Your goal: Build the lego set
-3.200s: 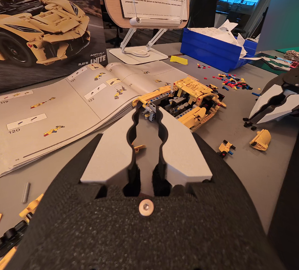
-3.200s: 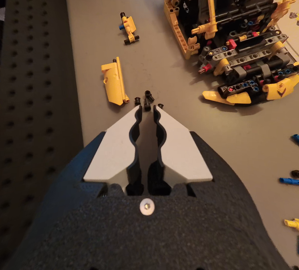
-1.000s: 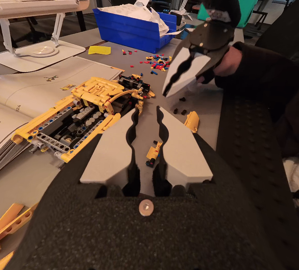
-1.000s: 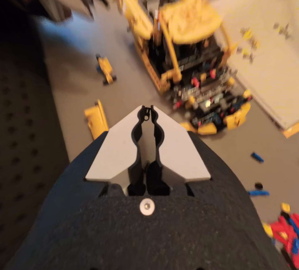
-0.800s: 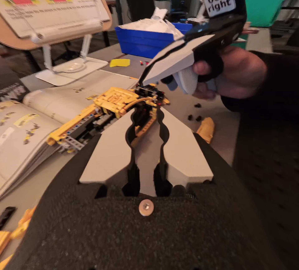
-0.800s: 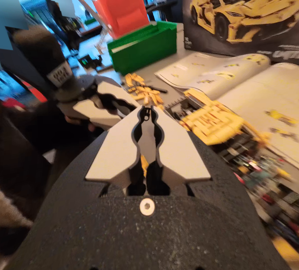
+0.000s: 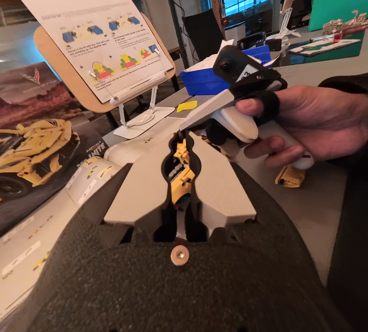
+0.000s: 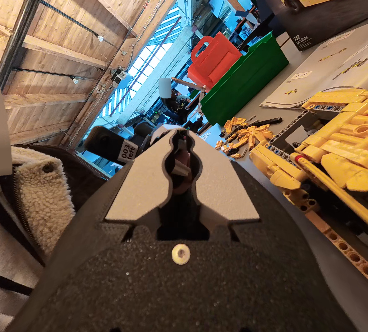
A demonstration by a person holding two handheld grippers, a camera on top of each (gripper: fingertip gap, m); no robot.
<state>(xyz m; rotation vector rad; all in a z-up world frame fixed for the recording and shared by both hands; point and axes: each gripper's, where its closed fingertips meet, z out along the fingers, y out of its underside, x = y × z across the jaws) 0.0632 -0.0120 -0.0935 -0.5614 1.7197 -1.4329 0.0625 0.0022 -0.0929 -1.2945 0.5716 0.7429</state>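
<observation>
Mid-handover, by the look of it. Pinched a small black pin [image 8: 182, 134] at the tips of the right gripper [image 8: 182, 132], fingers nearly closed. Sat tip to tip with the left gripper [image 7: 182, 135] at frame centre, fingers narrowly parted around that pin; could not tell whether gripping. Half-built yellow car [image 8: 322, 155] on the table, lower right. Next, probably: called for a firm left pinch before any right release.

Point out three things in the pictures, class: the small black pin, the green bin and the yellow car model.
small black pin [image 8: 182, 133]: right wrist view, its end between the right gripper's tips.
green bin [image 8: 245, 91]: right wrist view, its long side wall.
yellow car model [image 8: 326, 151]: right wrist view, its yellow body panels.
</observation>
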